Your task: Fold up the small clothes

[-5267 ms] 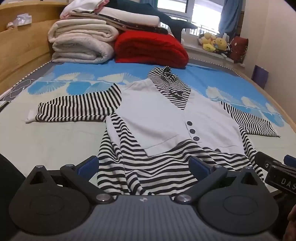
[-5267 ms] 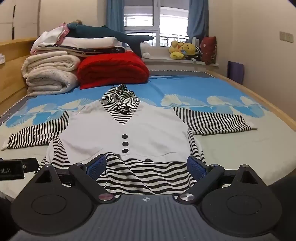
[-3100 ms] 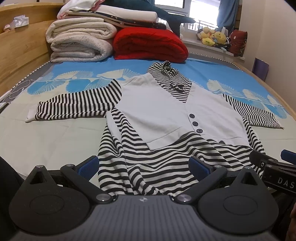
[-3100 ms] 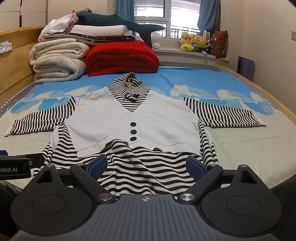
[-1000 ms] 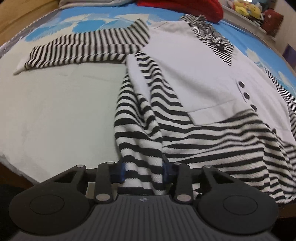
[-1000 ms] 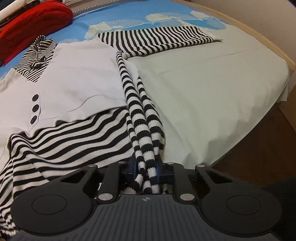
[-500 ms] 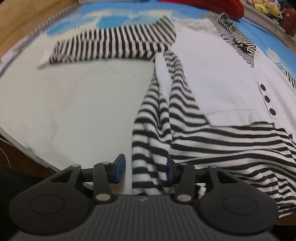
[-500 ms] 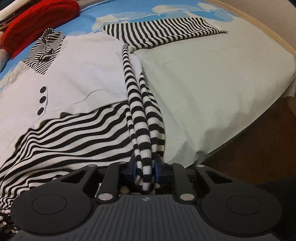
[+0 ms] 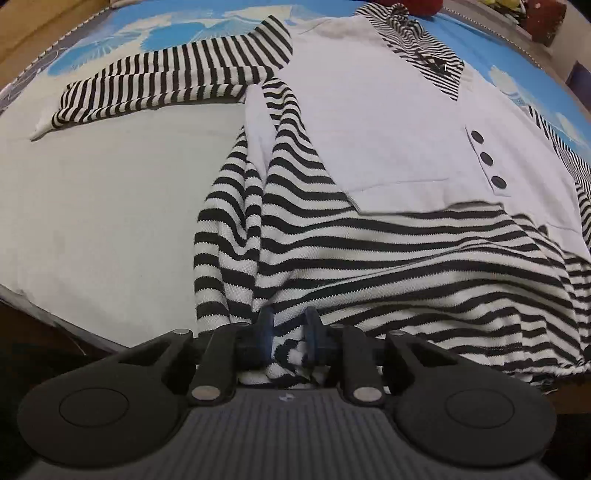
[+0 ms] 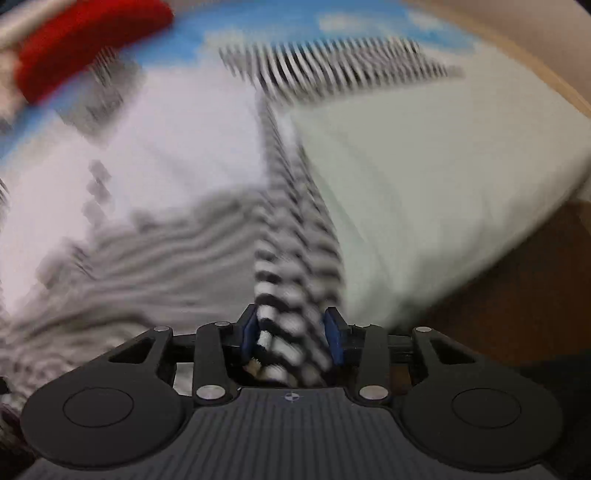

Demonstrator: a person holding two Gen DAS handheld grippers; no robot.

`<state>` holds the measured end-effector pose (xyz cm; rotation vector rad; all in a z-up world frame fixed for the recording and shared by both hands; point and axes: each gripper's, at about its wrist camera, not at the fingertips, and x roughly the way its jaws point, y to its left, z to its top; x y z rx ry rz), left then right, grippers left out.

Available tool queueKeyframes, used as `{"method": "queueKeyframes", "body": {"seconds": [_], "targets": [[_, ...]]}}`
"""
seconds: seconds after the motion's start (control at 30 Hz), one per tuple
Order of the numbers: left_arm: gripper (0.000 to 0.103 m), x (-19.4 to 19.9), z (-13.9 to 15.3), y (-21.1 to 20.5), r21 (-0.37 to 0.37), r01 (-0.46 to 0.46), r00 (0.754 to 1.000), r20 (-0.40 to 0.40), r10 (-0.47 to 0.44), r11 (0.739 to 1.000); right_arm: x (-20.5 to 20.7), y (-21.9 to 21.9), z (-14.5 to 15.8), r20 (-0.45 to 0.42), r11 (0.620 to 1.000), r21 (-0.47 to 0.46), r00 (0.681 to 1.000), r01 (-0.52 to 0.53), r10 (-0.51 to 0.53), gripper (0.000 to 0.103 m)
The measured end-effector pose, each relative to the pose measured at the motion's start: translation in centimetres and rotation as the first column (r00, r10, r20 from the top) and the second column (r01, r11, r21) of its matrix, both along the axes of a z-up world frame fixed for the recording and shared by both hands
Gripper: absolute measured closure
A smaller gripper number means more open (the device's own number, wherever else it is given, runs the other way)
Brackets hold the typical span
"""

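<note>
Striped knit, black on white, with a plain white vest front: small top [image 9: 388, 122] spread flat on the pale green sheet [image 9: 103, 206] of the bed, collar [image 9: 421, 48] toward the far end, three dark buttons [image 9: 487, 158] down the vest. One striped sleeve [image 9: 166, 85] stretched out to the left of the vest, lying on the sheet; the other sleeve [image 10: 325, 62] stretched out on the opposite side, blurred in the right wrist view. Blue, leaf-printed cloth [image 9: 155, 33] beyond the top, past the collar. Red bundle [image 10: 85, 37] farther off, beyond the collar, smeared by motion.

At the near hem corner on the sleeve-left side of the top: left gripper [image 9: 289, 341], jaws just closed further, narrow, blue pads pinching a bunched fold of striped fabric. Fabric drawn up from that corner in a ridge running back toward the armpit.

At the opposite hem corner: right gripper [image 10: 291, 334], jaws just opened further, standing at a middling width, a twisted rope of striped fabric lying between the pads [image 10: 334, 336]. Left pad touching the cloth, right pad seemingly clear of it; too blurred to tell for certain. Bed edge and dark floor [image 10: 517, 295] just beyond that corner.
</note>
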<state>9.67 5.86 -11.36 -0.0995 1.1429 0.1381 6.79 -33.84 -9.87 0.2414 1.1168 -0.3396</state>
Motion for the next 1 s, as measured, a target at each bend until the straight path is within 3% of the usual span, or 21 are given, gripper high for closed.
{"method": "queueKeyframes", "body": {"seconds": [0.13, 0.27, 0.33, 0.4, 0.47, 0.53, 0.63, 0.67, 0.73, 0.83, 0.93, 1.0], "targets": [[0.079, -0.2, 1.1, -1.2, 0.082, 0.013, 0.998, 0.055, -0.017, 0.997, -0.1, -0.2, 0.2, -0.007, 1.000, -0.017, 1.000, 0.007, -0.007, 0.050], [0.052, -0.6, 2.3, -2.9, 0.027, 0.049, 0.986, 0.160, -0.053, 0.998, -0.6, 0.9, 1.9, 0.098, 0.997, -0.069, 0.995, -0.015, 0.022, 0.051], [0.046, -0.5, 2.3, -3.9, 0.038, 0.099, 0.977, 0.187, -0.104, 0.994, -0.8, 1.4, 2.9, 0.176, 0.997, -0.076, 0.984, -0.017, 0.030, 0.050], [0.043, -0.3, 1.7, -4.4, 0.017, 0.117, 0.979, 0.168, -0.118, 0.993, -0.8, 1.6, 3.6, 0.245, 0.996, -0.092, 0.969, -0.022, 0.044, 0.048], [0.043, 0.2, 0.1, -4.1, -0.012, 0.097, 0.992, 0.082, -0.095, 0.995, -0.3, 2.0, 3.7, 0.267, 0.996, -0.079, 0.961, -0.051, 0.070, 0.045], [0.043, 0.2, -0.7, -3.6, -0.004, 0.054, 0.998, 0.029, -0.054, 0.999, 0.4, 2.3, 2.6, 0.209, 0.995, -0.044, 0.973, -0.086, 0.093, 0.042], [0.043, 0.4, 0.7, -3.2, -0.011, 0.044, 0.996, 0.084, -0.043, 0.999, 1.4, 2.4, -0.6, -0.023, 0.992, -0.083, 0.996, -0.093, 0.091, 0.041], [0.042, 0.5, 1.5, -3.0, -0.009, 0.044, 0.992, 0.122, -0.043, 0.999, 1.3, 2.1, -0.9, -0.033, 0.994, -0.085, 0.998, -0.063, 0.061, 0.037], [0.041, 0.5, 3.3, -2.8, 0.009, 0.045, 0.979, 0.198, -0.046, 0.999, 1.5, 1.7, -0.1, 0.007, 0.999, -0.052, 1.000, -0.016, 0.016, 0.040], [0.041, 0.6, 5.9, -2.5, 0.032, 0.028, 0.954, 0.296, -0.036, 0.999, 1.7, 2.5, 2.5, 0.154, 0.997, -0.074, 0.987, -0.032, 0.043, 0.041], [0.040, 0.8, 9.1, -2.2, 0.027, 0.033, 0.930, 0.365, -0.041, 0.999, 1.8, 3.6, 5.3, 0.301, 0.995, -0.095, 0.951, -0.044, 0.070, 0.041], [0.036, 1.3, 11.7, -1.7, 0.027, 0.040, 0.908, 0.416, -0.047, 0.999, 1.4, 4.2, 7.5, 0.407, 0.995, -0.093, 0.910, -0.042, 0.077, 0.041]]}}
